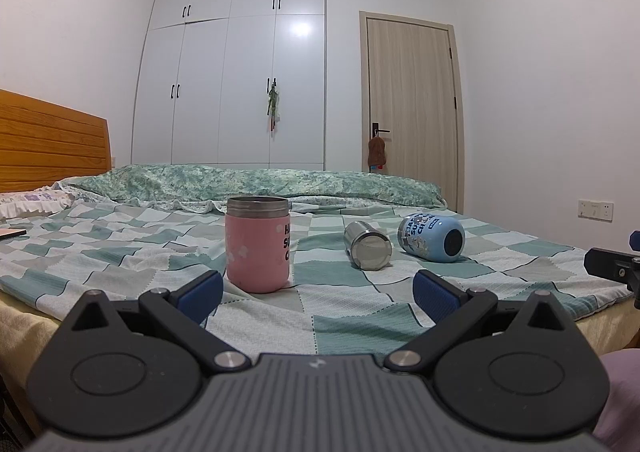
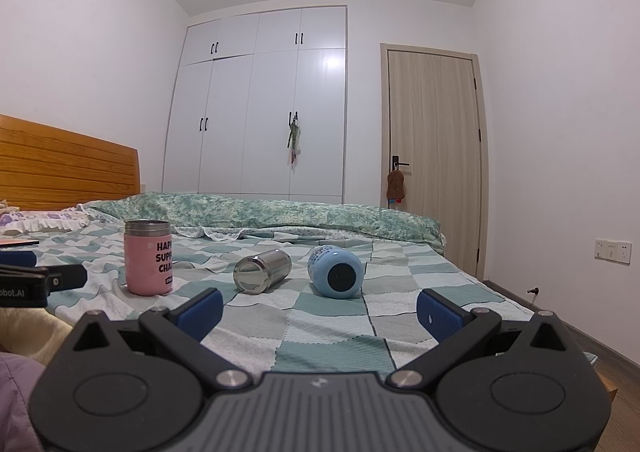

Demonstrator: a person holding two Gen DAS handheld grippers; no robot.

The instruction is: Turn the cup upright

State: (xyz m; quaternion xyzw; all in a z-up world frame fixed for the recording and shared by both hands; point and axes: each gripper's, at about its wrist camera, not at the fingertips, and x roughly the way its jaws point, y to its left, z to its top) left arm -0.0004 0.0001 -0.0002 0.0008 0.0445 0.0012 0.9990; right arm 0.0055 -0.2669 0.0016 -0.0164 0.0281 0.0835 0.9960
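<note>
While both grippers hang low at the near edge of the bed, three cups sit out on the checked green-and-white bedspread (image 1: 120, 248). The left gripper (image 1: 316, 292) has its blue-padded fingers (image 1: 200, 294) spread wide with nothing between them, and the right gripper (image 2: 318, 310) is spread just as wide and equally empty.

The pink cup (image 1: 258, 246) stands upright with its steel rim at the top, black lettering showing on its side; in the left wrist view it is just beyond the left finger pad, and in the right wrist view it stands off to the left (image 2: 148, 258). The plain steel cup (image 1: 367, 246) lies on its side near the middle of the spread, its flat round end turned toward the cameras (image 2: 262, 272). Just to its right, apart from it, the blue cup (image 1: 431, 238) also lies on its side, printed lettering on its body and a dark round disc on the end facing the cameras (image 2: 336, 272). No gripper touches any of the three.

Behind them a folded green floral quilt (image 1: 256, 181) runs across the far side of the bed. A wooden headboard (image 1: 52, 139) stands at the left, a white wardrobe (image 1: 236, 71) against the back wall, and a pale wooden door (image 1: 412, 95) to its right.
</note>
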